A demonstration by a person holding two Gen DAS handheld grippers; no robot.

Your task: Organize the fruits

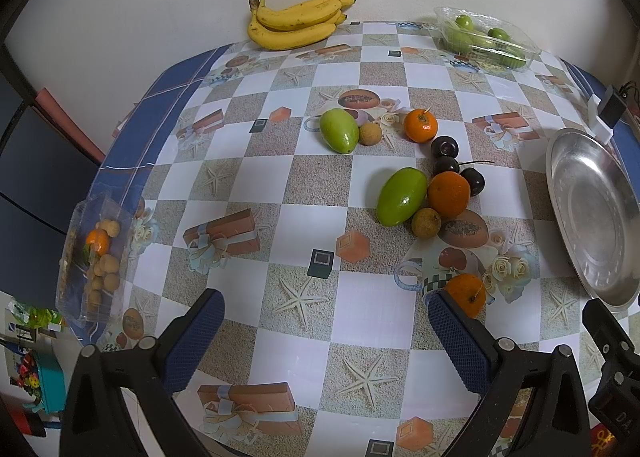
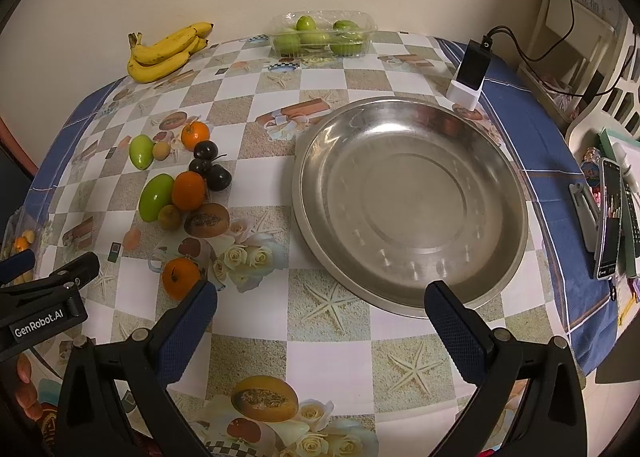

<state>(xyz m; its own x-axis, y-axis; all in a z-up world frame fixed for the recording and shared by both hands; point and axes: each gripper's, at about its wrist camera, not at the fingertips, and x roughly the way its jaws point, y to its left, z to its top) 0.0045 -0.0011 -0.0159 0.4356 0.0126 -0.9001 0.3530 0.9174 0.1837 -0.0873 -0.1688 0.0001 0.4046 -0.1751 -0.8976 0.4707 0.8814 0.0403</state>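
Loose fruit lies mid-table: two green fruits (image 1: pixel 401 196) (image 1: pixel 339 130), three oranges (image 1: pixel 449 193) (image 1: pixel 420 125) (image 1: pixel 466 293), dark cherries (image 1: pixel 445 146) and small brown longans (image 1: pixel 426 222). The same cluster shows in the right wrist view (image 2: pixel 188 190). An empty steel plate (image 2: pixel 412 209) sits at the right, also in the left view (image 1: pixel 596 217). My left gripper (image 1: pixel 324 305) is open and empty, its right finger beside the near orange. My right gripper (image 2: pixel 320 293) is open and empty at the plate's near rim.
A banana bunch (image 1: pixel 298 23) lies at the back. A clear box of green fruits (image 1: pixel 486 39) stands back right. A clear box of longans (image 1: pixel 98 257) sits at the left edge. A charger block (image 2: pixel 472 69) and a phone (image 2: pixel 610 217) are on the right.
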